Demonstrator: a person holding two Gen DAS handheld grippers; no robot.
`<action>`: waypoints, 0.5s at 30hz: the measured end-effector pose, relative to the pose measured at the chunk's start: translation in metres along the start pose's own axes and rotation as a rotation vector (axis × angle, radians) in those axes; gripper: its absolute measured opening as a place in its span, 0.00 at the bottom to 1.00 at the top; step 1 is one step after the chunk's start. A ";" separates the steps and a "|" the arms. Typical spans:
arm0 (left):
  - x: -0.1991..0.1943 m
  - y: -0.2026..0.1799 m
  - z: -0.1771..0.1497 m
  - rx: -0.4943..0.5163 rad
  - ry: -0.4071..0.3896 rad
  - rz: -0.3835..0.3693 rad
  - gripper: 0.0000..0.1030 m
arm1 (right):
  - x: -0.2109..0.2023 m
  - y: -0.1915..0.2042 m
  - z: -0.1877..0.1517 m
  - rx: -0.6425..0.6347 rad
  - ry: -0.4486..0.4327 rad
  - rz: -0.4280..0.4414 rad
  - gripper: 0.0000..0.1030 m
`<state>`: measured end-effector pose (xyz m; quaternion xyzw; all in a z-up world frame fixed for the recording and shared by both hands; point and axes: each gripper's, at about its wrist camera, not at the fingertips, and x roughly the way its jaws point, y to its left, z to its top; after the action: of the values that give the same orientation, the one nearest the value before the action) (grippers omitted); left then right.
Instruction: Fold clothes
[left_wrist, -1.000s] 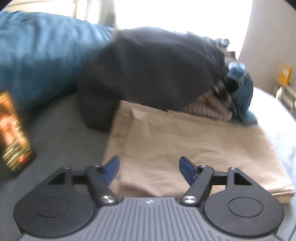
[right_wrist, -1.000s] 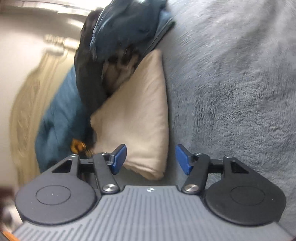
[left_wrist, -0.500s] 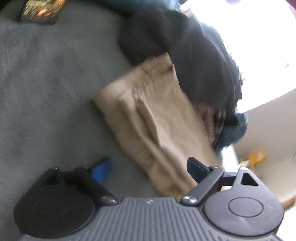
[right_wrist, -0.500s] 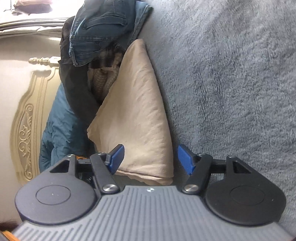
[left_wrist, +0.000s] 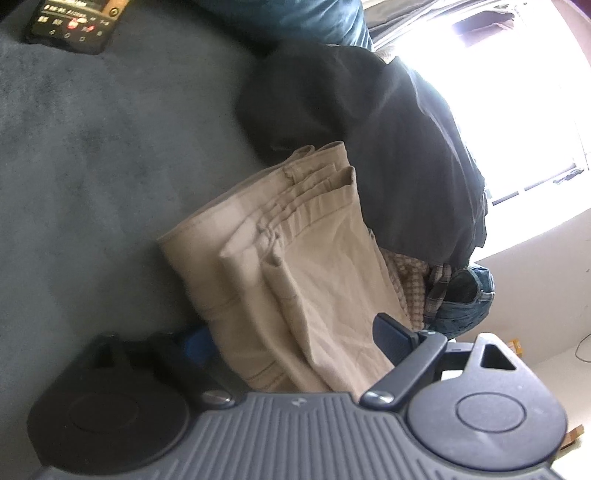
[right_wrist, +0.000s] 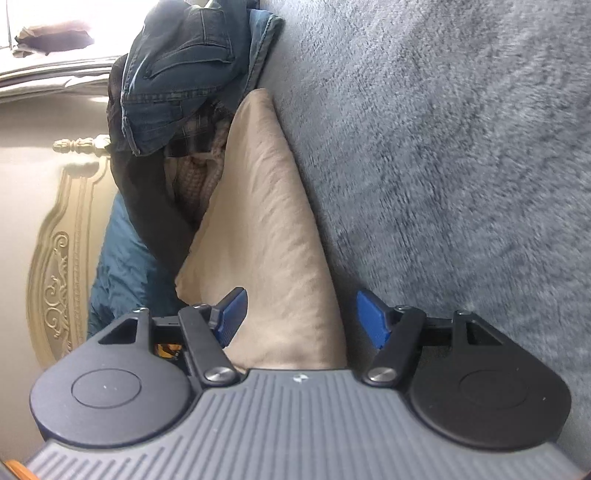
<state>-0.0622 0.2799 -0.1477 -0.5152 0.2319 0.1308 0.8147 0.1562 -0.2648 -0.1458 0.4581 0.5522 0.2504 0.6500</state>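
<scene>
Khaki trousers (left_wrist: 295, 280) (folded, creased) on plush blanket (right_wrist: 443, 147) — both jaws apart.

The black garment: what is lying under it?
Under the black garment show a checked fabric, jeans and the beige trousers' edge; the rest is covered.
</scene>
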 end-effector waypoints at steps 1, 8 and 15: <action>0.001 -0.001 0.000 0.007 -0.001 0.003 0.85 | 0.002 0.000 0.002 0.006 -0.001 0.008 0.63; 0.010 -0.008 0.002 0.061 -0.009 0.022 0.80 | 0.021 0.007 0.013 -0.006 0.020 0.027 0.63; 0.018 -0.013 0.001 0.092 -0.021 0.069 0.50 | 0.039 0.018 0.018 -0.061 0.049 0.024 0.63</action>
<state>-0.0408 0.2753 -0.1466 -0.4672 0.2468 0.1536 0.8350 0.1873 -0.2301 -0.1491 0.4383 0.5545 0.2859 0.6470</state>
